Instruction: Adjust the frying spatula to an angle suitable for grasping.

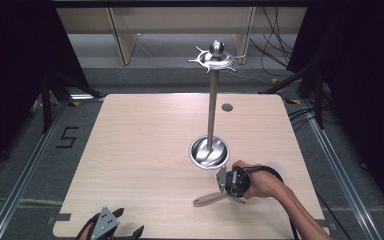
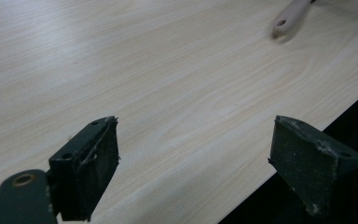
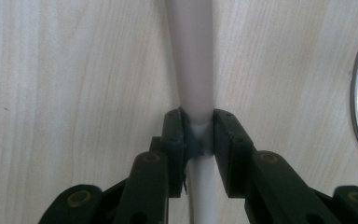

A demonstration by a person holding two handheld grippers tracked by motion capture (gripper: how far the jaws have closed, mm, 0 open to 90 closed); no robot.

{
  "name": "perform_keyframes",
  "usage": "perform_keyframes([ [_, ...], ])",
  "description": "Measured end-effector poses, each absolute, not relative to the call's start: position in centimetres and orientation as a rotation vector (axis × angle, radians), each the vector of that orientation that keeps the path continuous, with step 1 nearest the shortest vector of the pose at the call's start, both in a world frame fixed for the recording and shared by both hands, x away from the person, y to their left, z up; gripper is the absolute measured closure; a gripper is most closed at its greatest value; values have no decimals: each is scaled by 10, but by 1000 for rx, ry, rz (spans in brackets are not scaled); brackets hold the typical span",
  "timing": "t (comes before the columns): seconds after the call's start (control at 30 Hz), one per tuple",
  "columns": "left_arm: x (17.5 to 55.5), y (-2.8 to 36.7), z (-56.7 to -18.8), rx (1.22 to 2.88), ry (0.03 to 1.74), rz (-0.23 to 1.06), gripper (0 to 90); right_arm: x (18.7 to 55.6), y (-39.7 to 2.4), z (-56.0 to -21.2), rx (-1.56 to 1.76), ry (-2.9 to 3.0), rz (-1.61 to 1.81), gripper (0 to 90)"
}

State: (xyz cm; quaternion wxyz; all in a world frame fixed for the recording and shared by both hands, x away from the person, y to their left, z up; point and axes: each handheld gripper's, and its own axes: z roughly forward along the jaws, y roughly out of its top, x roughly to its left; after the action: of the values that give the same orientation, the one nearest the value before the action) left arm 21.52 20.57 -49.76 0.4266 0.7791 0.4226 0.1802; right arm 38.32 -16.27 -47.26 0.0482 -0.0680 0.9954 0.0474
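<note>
1. Right gripper view showed the right gripper (image 3: 199, 133) clamped on the pale utensil handle (image 3: 193, 60), its jaws pressing both sides.
2. That handle lay flat on the table (image 1: 145, 150), just in front of the steel stand base (image 1: 209, 152), its free end (image 1: 202, 201) pointing away from the base.
3. Well apart from the base, at the table's near edge, the left gripper (image 2: 193, 163) stood wide open, holding nothing.
</note>
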Motion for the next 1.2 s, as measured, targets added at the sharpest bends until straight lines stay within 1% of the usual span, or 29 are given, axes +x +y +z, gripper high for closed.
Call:
perform_keyframes([
  [0.1, 215, 207, -497, 1975, 1049, 465, 150, 386, -159, -473, -238, 3055, 121, 755],
  [0.13, 215, 206, -497, 1953, 1050, 455, 150, 389, -159, -473, -234, 3057, 113, 753],
  [0.27, 215, 206, -497, 1951, 1048, 452, 150, 390, -158, -473, -185, 3098, 110, 753],
  [0.4, 215, 206, -497, 1951, 1047, 452, 150, 388, -156, -473, -230, 3091, 90, 765],
  [0.5, 215, 207, -496, 1959, 1050, 457, 150, 389, -157, -474, -288, 3048, 135, 767],
  [0.53, 215, 206, -497, 1951, 1056, 450, 150, 387, -163, -474, -214, 3053, 173, 767],
  [0.63, 215, 205, -497, 1942, 1054, 450, 150, 387, -166, -472, -206, 3035, 206, 767],
  [0.67, 216, 208, -497, 1987, 1042, 467, 150, 386, -170, -469, -176, 3023, 244, 767],
  [0.7, 215, 205, -497, 1949, 1048, 452, 150, 388, -171, -466, -202, 3007, 276, 767],
  [0.73, 215, 205, -497, 1949, 1048, 451, 150, 386, -174, -462, -146, 2993, 293, 767],
  [0.83, 215, 205, -497, 1949, 1049, 452, 150, 389, -179, -454, -167, 2966, 379, 767],
  [0.87, 215, 205, -497, 1948, 1050, 452, 150, 387, -182, -451, -99, 2963, 405, 767],
  [0.9, 215, 205, -497, 1950, 1050, 452, 150, 392, -189, -446, -146, 2912, 519, 767],
  [0.93, 215, 205, -497, 1950, 1050, 452, 150, 392, -189, -446, -146, 2912, 519, 767],
  [0.97, 215, 205, -497, 1949, 1049, 452, 150, 391, -193, -441, -101, 2889, 542, 767],
  [1.0, 215, 205, -497, 1951, 1048, 450, 150, 387, -203, -435, 32, 2870, 598, 767],
  [1.03, 215, 205, -497, 1951, 1048, 450, 150, 387, -203, -435, 32, 2870, 598, 767],
  [1.07, 215, 205, -497, 1951, 1048, 450, 150, 391, -204, -433, -59, 2845, 650, 767],
  [1.1, 215, 206, -497, 1959, 1049, 456, 150, 390, -213, -425, -6, 2813, 695, 767],
  [1.13, 215, 206, -497, 1959, 1049, 456, 150, 390, -213, -425, -6, 2813, 695, 767],
  [1.17, 216, 206, -497, 1968, 1031, 459, 150, 385, -218, -422, 103, 2785, 719, 767],
  [1.2, 216, 206, -497, 1970, 1030, 460, 150, 386, -225, -416, 92, 2731, 786, 767],
])
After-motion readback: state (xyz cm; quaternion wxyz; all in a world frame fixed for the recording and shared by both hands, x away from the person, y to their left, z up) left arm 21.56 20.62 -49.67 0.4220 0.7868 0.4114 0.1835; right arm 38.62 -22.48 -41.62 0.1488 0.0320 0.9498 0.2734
